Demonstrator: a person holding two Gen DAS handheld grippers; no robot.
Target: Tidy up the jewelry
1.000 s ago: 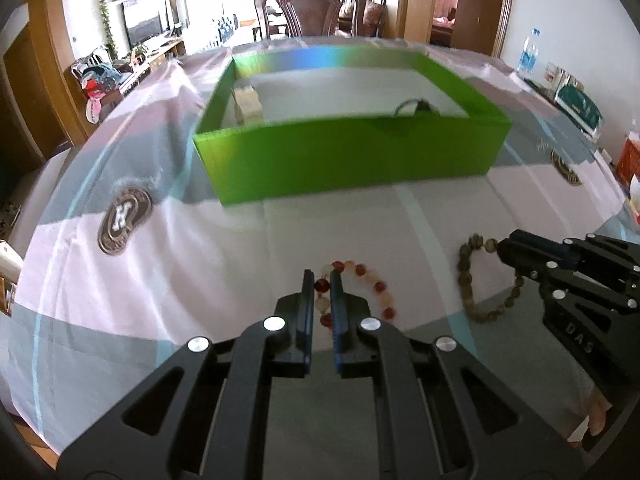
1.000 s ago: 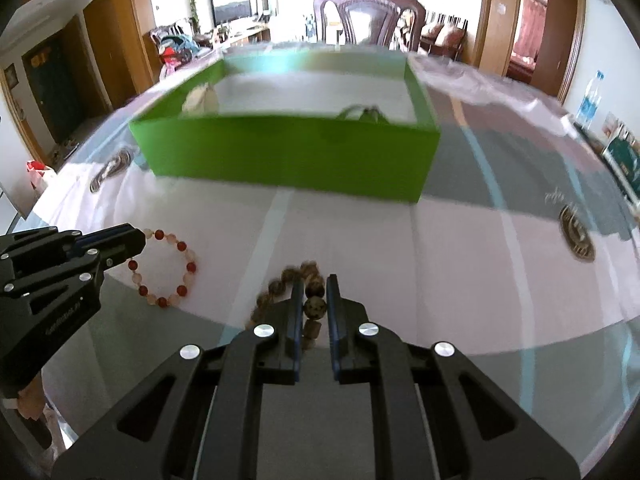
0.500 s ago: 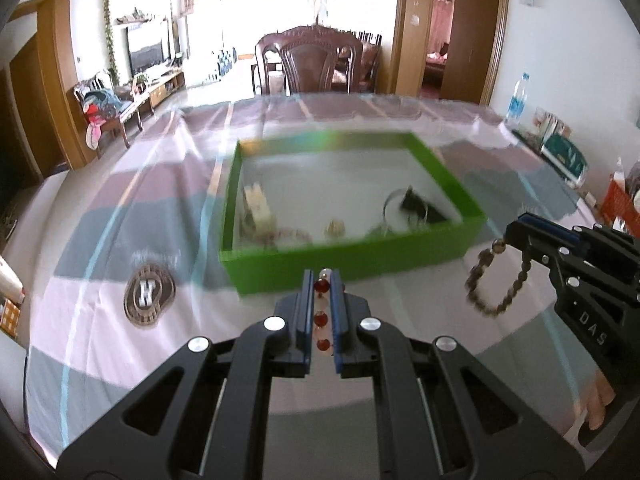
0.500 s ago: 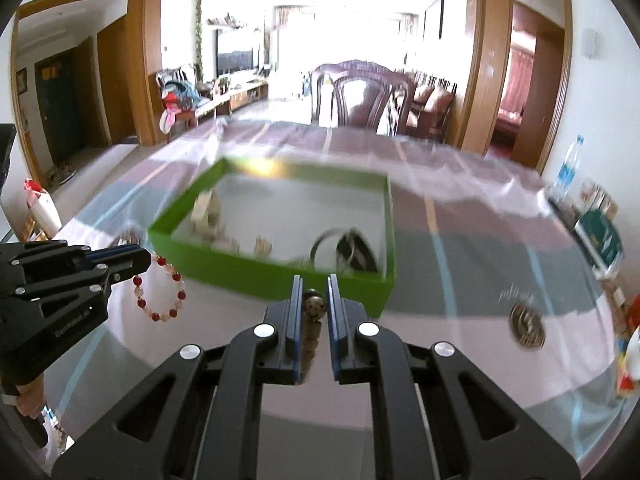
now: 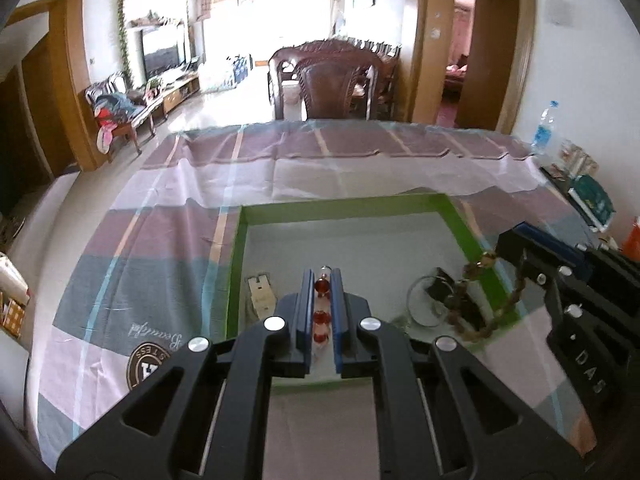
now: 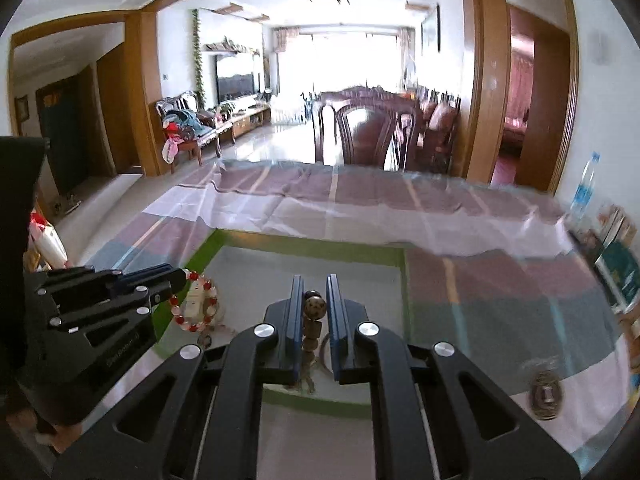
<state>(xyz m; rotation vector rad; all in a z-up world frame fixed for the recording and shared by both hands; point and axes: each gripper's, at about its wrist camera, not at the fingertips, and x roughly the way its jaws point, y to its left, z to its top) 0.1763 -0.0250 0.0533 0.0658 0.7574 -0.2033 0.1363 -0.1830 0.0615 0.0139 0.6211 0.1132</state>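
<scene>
Both hand-held grippers (image 5: 321, 280) (image 6: 314, 286) clamped, angled downward.

A lived-in family home, the dining end of an open living room. Straight ahead of the claws, past the table's striped cloth (image 5: 192, 240), stands a carved dark wooden chair (image 6: 370, 132). Further off to the left sit a television (image 6: 234, 80) with trailing ivy (image 6: 197, 52) beside it and an armchair heaped with clothes (image 6: 180, 124); bright curtained windows (image 6: 340, 60) fill the far wall, and a doorway (image 6: 520, 104) to the right opens on a pink-lit room
</scene>
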